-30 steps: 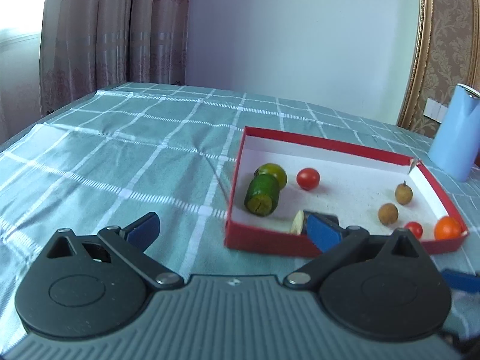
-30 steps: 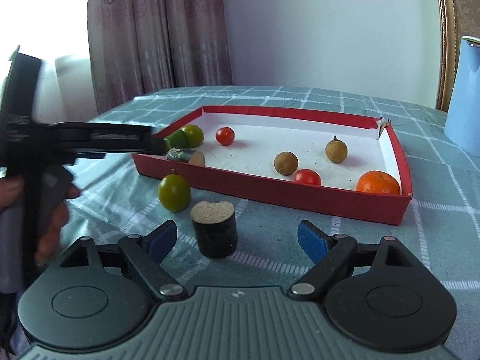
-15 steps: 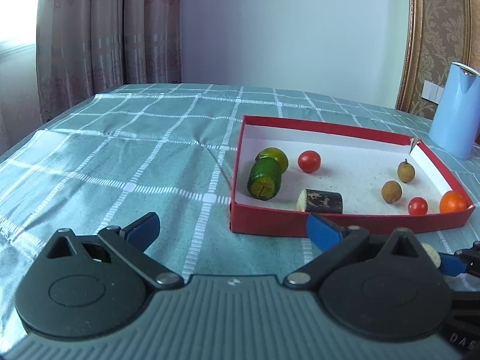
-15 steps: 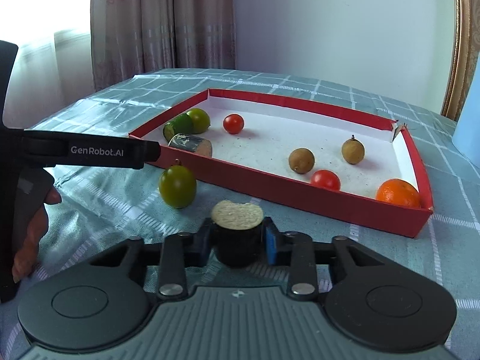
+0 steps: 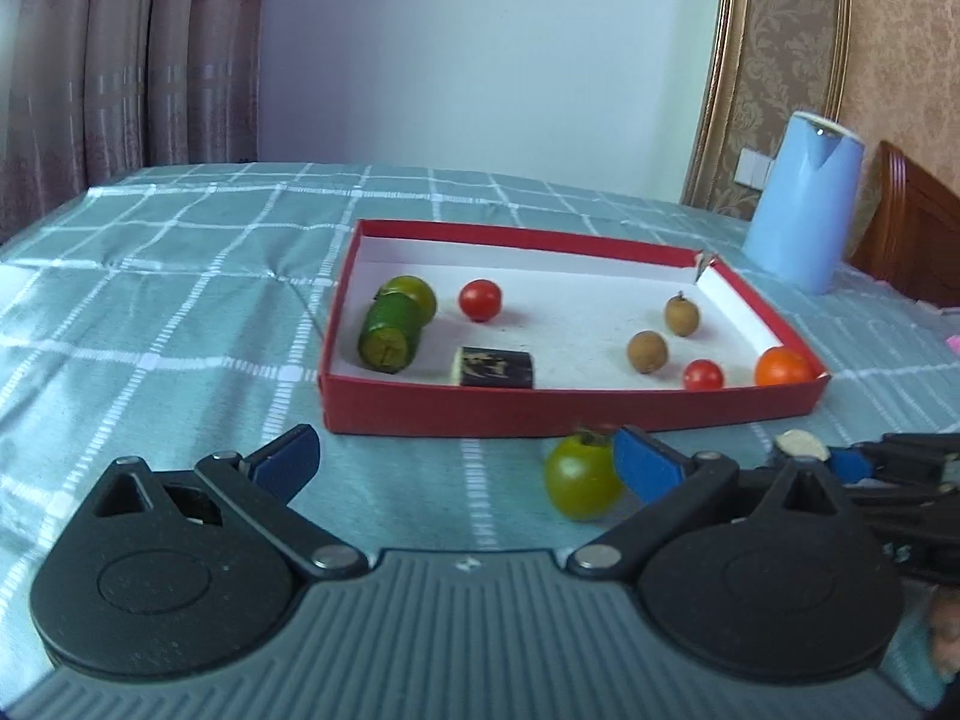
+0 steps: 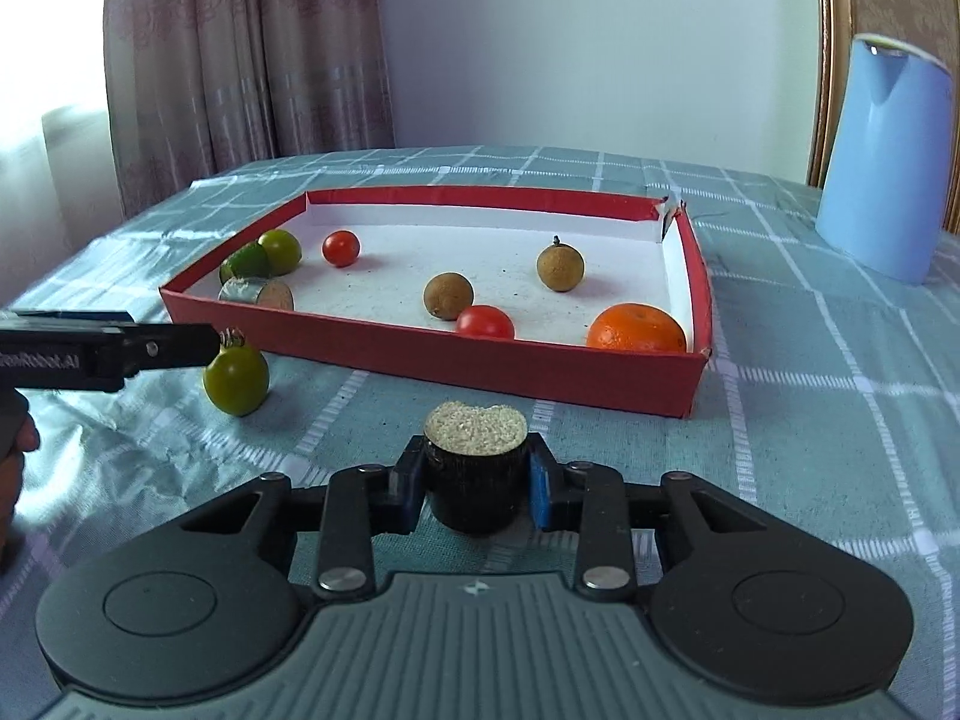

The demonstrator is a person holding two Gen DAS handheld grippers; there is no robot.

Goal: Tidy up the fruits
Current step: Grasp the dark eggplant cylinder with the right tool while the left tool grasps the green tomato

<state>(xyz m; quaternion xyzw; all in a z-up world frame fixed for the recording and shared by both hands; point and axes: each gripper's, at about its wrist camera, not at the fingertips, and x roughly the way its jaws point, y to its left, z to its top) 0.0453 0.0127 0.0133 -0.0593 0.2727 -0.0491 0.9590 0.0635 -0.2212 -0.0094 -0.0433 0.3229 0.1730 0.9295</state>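
My right gripper (image 6: pixel 474 483) is shut on a dark eggplant piece (image 6: pixel 474 468) with a pale cut top, held just above the cloth in front of the red tray (image 6: pixel 480 354). My left gripper (image 5: pixel 465 459) is open and empty; a green tomato (image 5: pixel 579 477) lies on the cloth beside its right finger, and also shows in the right wrist view (image 6: pixel 236 378). The tray (image 5: pixel 564 408) holds a cucumber piece (image 5: pixel 390 333), a green fruit (image 5: pixel 414 294), an eggplant piece (image 5: pixel 493 367), two red tomatoes, two longans and an orange (image 5: pixel 783 366).
A blue jug (image 5: pixel 801 216) stands on the checked tablecloth beyond the tray's right corner, also seen in the right wrist view (image 6: pixel 885 156). Curtains hang at the left. A wooden chair back (image 5: pixel 906 240) is at the far right.
My right gripper closed on the eggplant piece and lifted it slightly. My left gripper pulled back from the tray and swung right, so the green tomato came into its view.
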